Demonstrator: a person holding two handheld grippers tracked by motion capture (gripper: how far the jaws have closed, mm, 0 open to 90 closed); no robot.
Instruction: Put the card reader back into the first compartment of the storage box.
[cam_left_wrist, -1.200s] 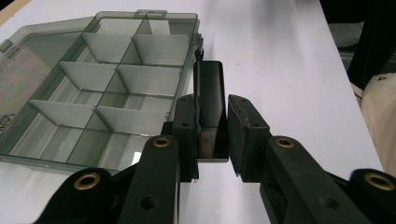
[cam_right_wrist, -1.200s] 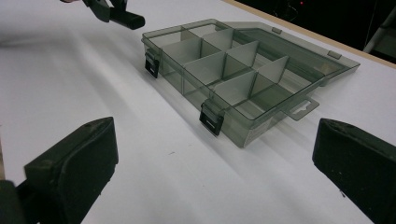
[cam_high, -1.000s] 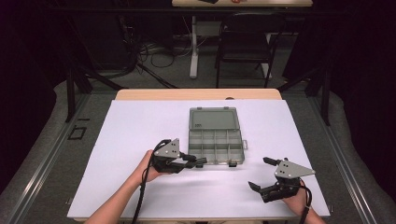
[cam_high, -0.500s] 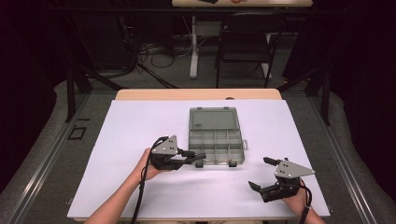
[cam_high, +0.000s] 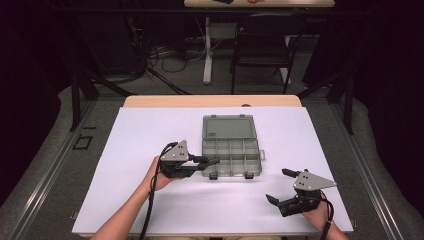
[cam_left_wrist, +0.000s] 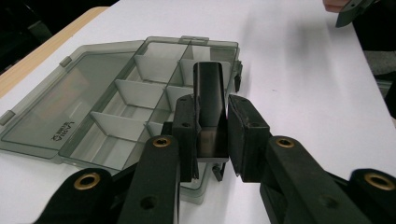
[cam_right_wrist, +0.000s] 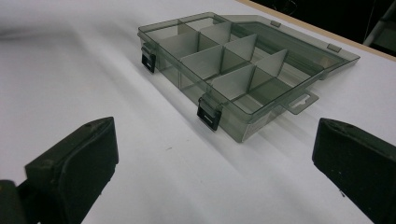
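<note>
White table (cam_high: 150, 130): left gripper (cam_high: 212, 161) reaches over open organizer box (cam_high: 231, 150)

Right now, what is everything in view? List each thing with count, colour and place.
Translucent grey plastic compartment box: one, lid open flat, centre of table, compartments look empty.
Dark flat rectangular piece: one, black, between the left gripper's jaws, over the box's edge.
White table surface: one, wooden edge at far side.
Black folding chair: one, behind the table.
Left gripper: black, at the box's left side.
Right gripper: black, open, right of and nearer than the box.
</note>
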